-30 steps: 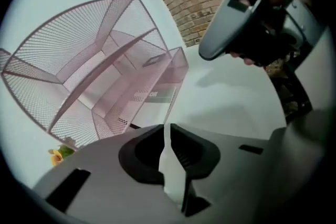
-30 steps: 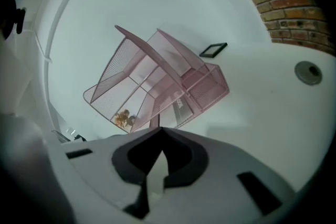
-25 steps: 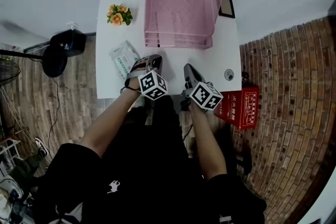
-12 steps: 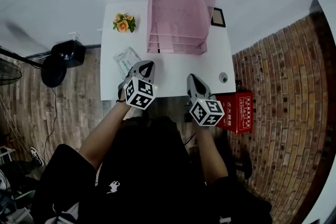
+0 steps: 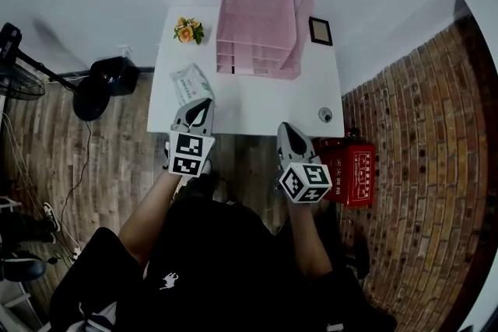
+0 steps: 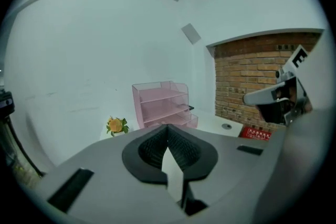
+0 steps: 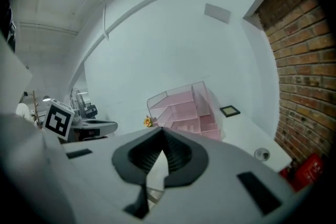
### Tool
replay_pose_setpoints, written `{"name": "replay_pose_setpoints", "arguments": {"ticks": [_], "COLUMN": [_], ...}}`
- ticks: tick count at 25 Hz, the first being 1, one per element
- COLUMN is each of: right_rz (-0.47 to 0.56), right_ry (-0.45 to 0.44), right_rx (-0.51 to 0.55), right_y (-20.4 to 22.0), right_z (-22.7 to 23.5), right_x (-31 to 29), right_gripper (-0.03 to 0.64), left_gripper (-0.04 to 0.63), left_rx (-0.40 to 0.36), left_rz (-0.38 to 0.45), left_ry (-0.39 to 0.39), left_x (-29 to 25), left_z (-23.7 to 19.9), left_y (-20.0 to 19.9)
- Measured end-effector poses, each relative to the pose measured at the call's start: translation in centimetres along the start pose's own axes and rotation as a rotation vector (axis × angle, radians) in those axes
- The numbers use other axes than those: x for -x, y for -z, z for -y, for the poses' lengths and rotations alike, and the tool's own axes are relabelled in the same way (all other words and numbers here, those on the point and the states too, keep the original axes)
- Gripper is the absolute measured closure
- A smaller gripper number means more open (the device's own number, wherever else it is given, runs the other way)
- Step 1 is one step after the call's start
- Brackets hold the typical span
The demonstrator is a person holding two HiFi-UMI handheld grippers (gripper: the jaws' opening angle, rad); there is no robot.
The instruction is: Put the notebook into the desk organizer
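Observation:
The pink mesh desk organizer (image 5: 261, 23) stands at the back of the white table (image 5: 257, 101), also in the left gripper view (image 6: 160, 105) and the right gripper view (image 7: 184, 110). A flat white and green item (image 5: 189, 83), perhaps the notebook, lies at the table's left side. My left gripper (image 5: 201, 106) hovers over the near left edge, just beside that item, shut and empty (image 6: 168, 139). My right gripper (image 5: 289, 130) hangs at the near right edge, also shut with nothing in it (image 7: 161, 136).
A small pot of orange flowers (image 5: 187, 30) sits left of the organizer, a black picture frame (image 5: 320, 31) right of it. A small round object (image 5: 325, 115) lies near the right edge. A red box (image 5: 356, 173) and a black fan (image 5: 97, 85) stand on the floor.
Both grippers have pulled back from over the table toward its near edge and risen. The table and organizer now look smaller and farther away.

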State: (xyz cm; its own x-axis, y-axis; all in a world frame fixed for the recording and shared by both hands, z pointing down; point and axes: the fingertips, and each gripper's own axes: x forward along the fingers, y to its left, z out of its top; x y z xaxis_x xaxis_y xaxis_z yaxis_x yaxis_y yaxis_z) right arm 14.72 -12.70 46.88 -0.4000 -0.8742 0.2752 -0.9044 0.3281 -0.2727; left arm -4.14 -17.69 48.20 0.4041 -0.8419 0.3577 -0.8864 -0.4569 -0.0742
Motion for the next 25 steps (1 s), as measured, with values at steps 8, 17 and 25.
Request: {"name": "replay_pose_setpoints", "arguments": {"ticks": [8, 17, 25], "right_rz": [0.037, 0.075, 0.114], "right_ry": [-0.092, -0.142, -0.149], "right_rx": [0.011, 0.024, 0.02], "right_y": [-0.7, -0.7, -1.9], "right_z": [-0.4, -0.8, -0.9], "right_x": [6.7, 12.3, 14.6], "right_gripper": [0.615, 0.615, 0.615], "left_gripper": [0.592, 0.592, 0.592], "left_rx": [0.066, 0.058, 0.031], "left_rz": [0.106, 0.153, 0.215], "left_ry": [-0.071, -0.114, -0.144], "left_x": [7.0, 13.5, 15.9], "left_z": [4.4, 7.9, 8.4], "left_y": [-1.0, -1.8, -4.6]}}
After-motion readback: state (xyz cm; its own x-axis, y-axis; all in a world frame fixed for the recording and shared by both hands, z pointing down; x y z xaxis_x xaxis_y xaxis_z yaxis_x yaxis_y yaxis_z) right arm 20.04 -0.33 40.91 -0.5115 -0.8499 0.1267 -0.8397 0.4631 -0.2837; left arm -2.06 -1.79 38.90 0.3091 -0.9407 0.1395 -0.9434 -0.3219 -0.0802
